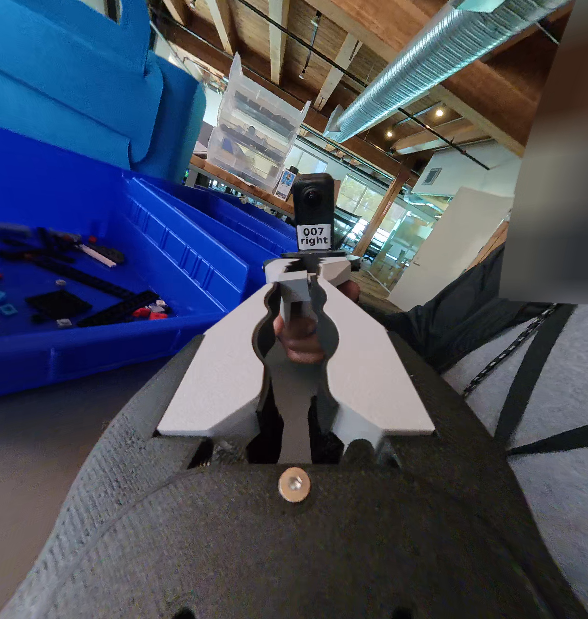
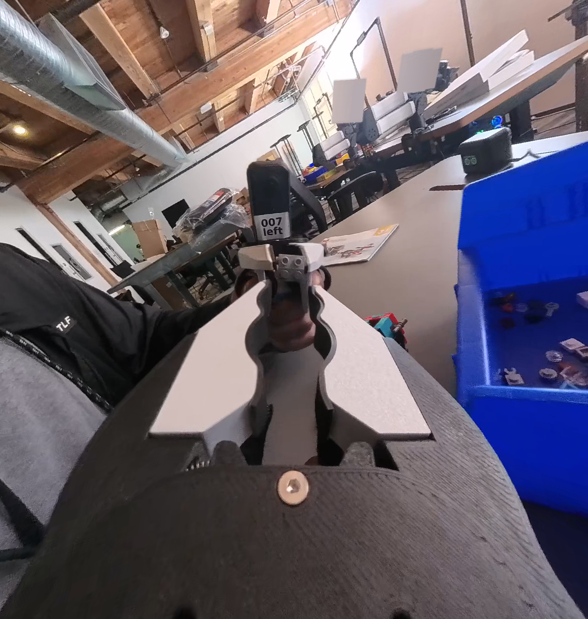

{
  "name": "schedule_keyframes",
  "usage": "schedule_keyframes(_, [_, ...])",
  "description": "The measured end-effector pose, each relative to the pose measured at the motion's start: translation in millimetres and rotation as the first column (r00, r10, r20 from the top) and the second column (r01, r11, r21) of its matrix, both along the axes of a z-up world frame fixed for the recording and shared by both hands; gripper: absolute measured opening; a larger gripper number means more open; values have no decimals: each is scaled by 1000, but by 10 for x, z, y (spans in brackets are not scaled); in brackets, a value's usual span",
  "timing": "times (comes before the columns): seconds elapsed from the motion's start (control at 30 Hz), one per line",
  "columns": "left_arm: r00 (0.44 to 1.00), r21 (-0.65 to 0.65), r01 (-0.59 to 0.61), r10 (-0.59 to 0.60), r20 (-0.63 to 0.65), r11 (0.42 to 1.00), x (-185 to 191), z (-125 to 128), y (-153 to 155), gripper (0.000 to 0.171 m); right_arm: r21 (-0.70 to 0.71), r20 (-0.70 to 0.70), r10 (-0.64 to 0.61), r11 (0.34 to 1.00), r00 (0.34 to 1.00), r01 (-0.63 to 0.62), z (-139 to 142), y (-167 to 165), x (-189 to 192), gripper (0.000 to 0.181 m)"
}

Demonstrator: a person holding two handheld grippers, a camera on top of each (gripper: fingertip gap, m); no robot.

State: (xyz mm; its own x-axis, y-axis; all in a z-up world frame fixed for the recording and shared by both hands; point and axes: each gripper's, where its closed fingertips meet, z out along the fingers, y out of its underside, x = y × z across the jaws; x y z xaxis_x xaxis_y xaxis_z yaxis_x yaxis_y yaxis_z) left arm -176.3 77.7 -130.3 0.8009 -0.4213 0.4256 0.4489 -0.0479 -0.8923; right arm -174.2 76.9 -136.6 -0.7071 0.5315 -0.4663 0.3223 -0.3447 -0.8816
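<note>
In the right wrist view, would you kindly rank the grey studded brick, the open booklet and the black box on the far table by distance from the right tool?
1. Grey studded brick: right at the right tool, at its fingertips.
2. Open booklet: lying flat on the table, beyond and to the right.
3. Black box: farthest, upper right, behind the blue bin.

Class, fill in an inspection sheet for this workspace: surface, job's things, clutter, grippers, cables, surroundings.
Surface: grey table.
Job's things: grey studded brick between both grippers' tips; blue bin of loose bricks.
Clutter: open booklet; red and teal build by the bin.
Grippers: left gripper shut on the brick; right gripper at it, grip unclear.
Cables: nothing seen.
Surroundings: silver duct, wooden beams, other desks.
</note>
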Motion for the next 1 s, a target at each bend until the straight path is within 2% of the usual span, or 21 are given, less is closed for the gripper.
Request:
schedule_keyframes(0.27, [997,17,25,-24,-71,1000,93,-7,-2,19,-4,-2,40,999,999,-40,11,-86,48,26])
schedule_keyframes(0.7, [993,-18,76,-78,-92,997,152,-65,-11,19,74,-22,53,996,998,-52,-38,-102,79,18])
schedule_keyframes(1.0, [980,-48,95,-102,-171,994,207,-92,-43,19,99,-27,94,991,995,-91,-62,-139,129,17])
